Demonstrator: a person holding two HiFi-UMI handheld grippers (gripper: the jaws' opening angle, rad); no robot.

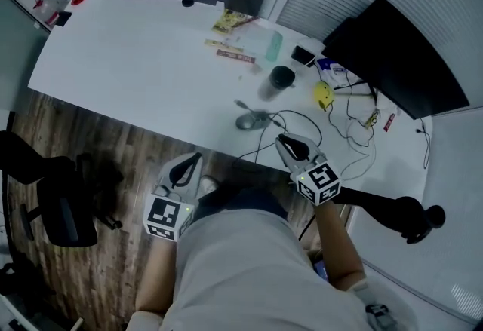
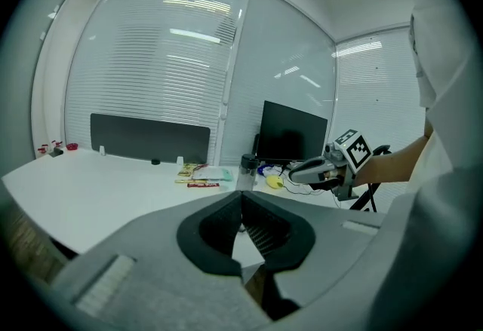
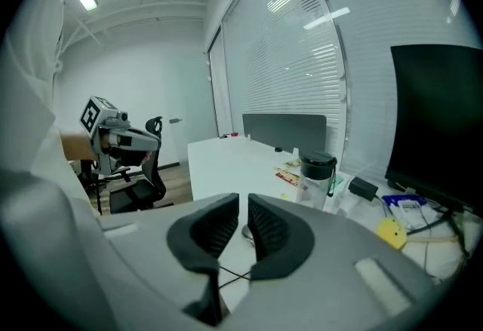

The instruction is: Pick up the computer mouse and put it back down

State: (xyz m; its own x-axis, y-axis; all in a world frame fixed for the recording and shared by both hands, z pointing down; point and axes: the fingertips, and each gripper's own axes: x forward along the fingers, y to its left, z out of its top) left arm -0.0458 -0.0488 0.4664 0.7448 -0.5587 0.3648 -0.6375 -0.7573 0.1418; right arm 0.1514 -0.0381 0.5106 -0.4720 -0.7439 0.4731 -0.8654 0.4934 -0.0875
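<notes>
Standing upright near the computer mouse (image 1: 249, 121), a dark-lidded, seemingly clear tumbler (image 1: 279, 81).

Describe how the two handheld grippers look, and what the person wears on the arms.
Both the left gripper and the right gripper have pale grey, rounded bodies with black ribbed fingers. Each carries a cube printed with black-and-white square markers. The person wears a light top, and the forearms are bare.
</notes>
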